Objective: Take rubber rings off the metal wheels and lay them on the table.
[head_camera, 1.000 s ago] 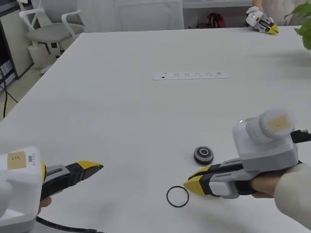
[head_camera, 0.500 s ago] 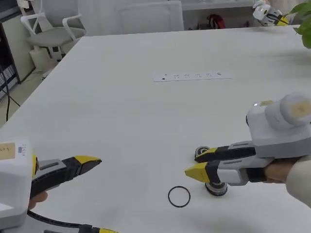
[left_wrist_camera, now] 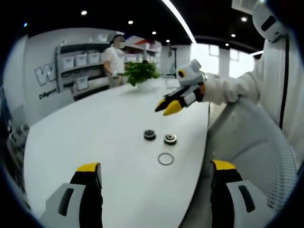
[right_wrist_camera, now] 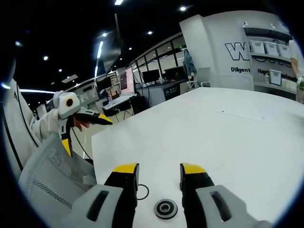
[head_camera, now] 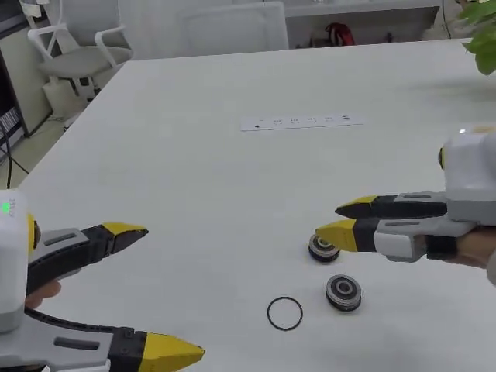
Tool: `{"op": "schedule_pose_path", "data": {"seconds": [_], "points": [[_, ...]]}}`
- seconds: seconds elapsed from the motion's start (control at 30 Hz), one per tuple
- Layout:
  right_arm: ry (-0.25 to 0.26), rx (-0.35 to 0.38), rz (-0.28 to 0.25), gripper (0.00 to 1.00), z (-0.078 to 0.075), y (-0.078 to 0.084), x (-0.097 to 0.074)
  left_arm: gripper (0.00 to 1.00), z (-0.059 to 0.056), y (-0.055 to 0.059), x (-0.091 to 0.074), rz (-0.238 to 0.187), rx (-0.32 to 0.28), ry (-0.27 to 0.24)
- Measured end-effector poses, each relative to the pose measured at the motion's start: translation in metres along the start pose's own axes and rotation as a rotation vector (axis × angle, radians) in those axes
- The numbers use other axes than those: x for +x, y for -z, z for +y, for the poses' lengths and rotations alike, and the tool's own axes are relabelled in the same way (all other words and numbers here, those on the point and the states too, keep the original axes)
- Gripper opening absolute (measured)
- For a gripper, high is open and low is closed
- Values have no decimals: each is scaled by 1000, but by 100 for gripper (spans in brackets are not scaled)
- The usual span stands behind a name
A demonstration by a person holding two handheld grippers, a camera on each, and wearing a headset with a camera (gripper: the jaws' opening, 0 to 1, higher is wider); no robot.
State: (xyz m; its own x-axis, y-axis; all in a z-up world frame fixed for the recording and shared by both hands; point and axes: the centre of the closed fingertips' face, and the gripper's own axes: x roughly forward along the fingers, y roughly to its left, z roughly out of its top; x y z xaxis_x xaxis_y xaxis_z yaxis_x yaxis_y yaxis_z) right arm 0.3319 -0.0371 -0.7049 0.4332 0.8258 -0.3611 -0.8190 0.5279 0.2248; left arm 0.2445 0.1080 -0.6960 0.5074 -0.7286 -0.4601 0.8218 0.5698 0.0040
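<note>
Two small metal wheels sit on the white table (head_camera: 194,155). One wheel (head_camera: 324,249) (left_wrist_camera: 149,135) is dark-rimmed, and my right gripper's lower finger partly covers it. The other wheel (head_camera: 343,293) (left_wrist_camera: 170,139) lies nearer me. A loose black rubber ring (head_camera: 284,313) (left_wrist_camera: 166,159) lies flat just left of that wheel. My right gripper (head_camera: 333,219) (right_wrist_camera: 159,169) hovers above the wheels, open, with nothing between its fingers; it also appears as the right gripper (left_wrist_camera: 168,105). One wheel (right_wrist_camera: 166,208) shows below its fingers. My left gripper (head_camera: 170,292) (left_wrist_camera: 156,167) stands wide open and empty at the near left.
A flat white power strip (head_camera: 293,122) lies mid-table. Office chairs (head_camera: 77,46) stand past the far left corner. A potted plant (head_camera: 484,31) (left_wrist_camera: 140,71) is at the far right, with a person (left_wrist_camera: 114,57) beyond it. The table's near edge runs under my left gripper.
My right gripper has risen and drawn back to the right, uncovering a second wheel beside the ring. My left gripper's lower finger has come into view.
</note>
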Motion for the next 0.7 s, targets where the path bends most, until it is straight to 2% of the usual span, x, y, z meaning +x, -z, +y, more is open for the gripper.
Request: {"op": "schedule_pose_path", "data": {"seconds": [0.23, 0.43, 0.7], "points": [[21, 12, 8, 32, -10, 6, -6, 96, 4, -11, 3, 4, 40, 9], [34, 29, 5, 31, -16, 8, -11, 96, 8, -26, 8, -16, 70, 15], [44, 41, 40, 32, -24, 20, -14, 95, 16, -51, 16, -52, 110, 22]]}}
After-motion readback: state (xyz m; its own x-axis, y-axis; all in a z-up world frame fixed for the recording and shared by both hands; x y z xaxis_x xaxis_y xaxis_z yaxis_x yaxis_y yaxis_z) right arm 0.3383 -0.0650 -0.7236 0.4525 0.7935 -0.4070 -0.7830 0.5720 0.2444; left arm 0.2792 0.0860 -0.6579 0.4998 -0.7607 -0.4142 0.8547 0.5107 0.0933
